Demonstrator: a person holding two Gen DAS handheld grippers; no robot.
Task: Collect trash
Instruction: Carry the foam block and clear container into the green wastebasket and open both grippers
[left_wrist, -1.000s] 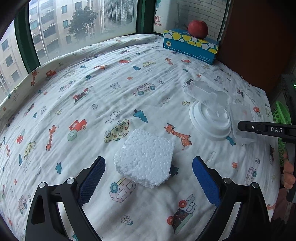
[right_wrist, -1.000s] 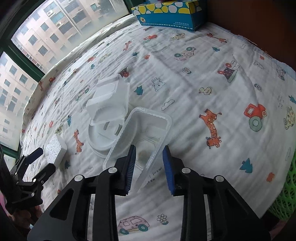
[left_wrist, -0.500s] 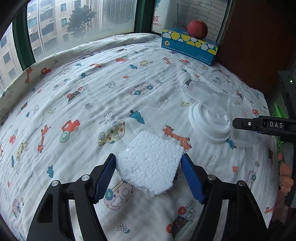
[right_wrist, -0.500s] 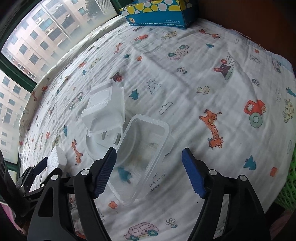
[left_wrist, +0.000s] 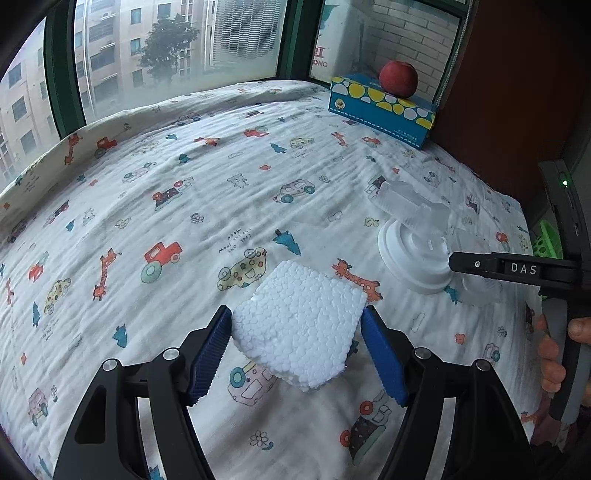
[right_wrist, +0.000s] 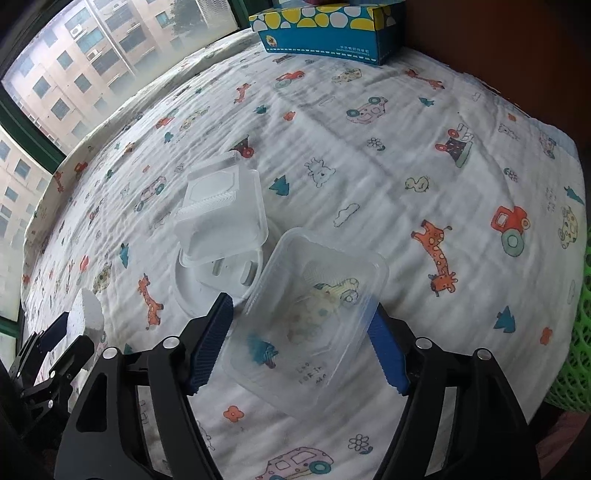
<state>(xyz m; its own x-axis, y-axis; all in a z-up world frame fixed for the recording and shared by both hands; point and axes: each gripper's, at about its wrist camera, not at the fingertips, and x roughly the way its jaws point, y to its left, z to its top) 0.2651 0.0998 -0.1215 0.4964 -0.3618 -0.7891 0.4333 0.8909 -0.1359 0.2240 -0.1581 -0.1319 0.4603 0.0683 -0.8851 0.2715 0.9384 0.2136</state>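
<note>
- Daylight from a wide window is falling across a bed (left_wrist: 229, 192) covered in a white sheet printed with cars, giraffes and trees; all the trash is lying on that sheet.
- At the near middle, a white foam block (left_wrist: 299, 325) is sitting between the blue pads of the left tool (left_wrist: 297, 354), which is squeezing it on its two opposite side faces. It looks very light and crumbly, so a gentle squeeze across those flat sides should be enough; too much pressure could dent it or shed beads.
- To the right, a clear plastic tray (right_wrist: 310, 314) is lying tilted between the pads of the right tool (right_wrist: 299, 347), whose jaws are closing in. The left pad seems not to be touching yet; the right one sits at the tray's rim. The tray looks thin, springy and slick, so its long walls are likely to buckle; the stiffer rim seems the better hold.
- Just beyond the tray, a second clear container (right_wrist: 221, 214) is leaning on a round white lid (right_wrist: 207, 284).
- At the far right corner, a blue tissue box (left_wrist: 382, 110) is carrying a red apple (left_wrist: 399, 79).
- At the right edge, a green mesh basket (right_wrist: 576, 332) is showing, probably the bin.
</note>
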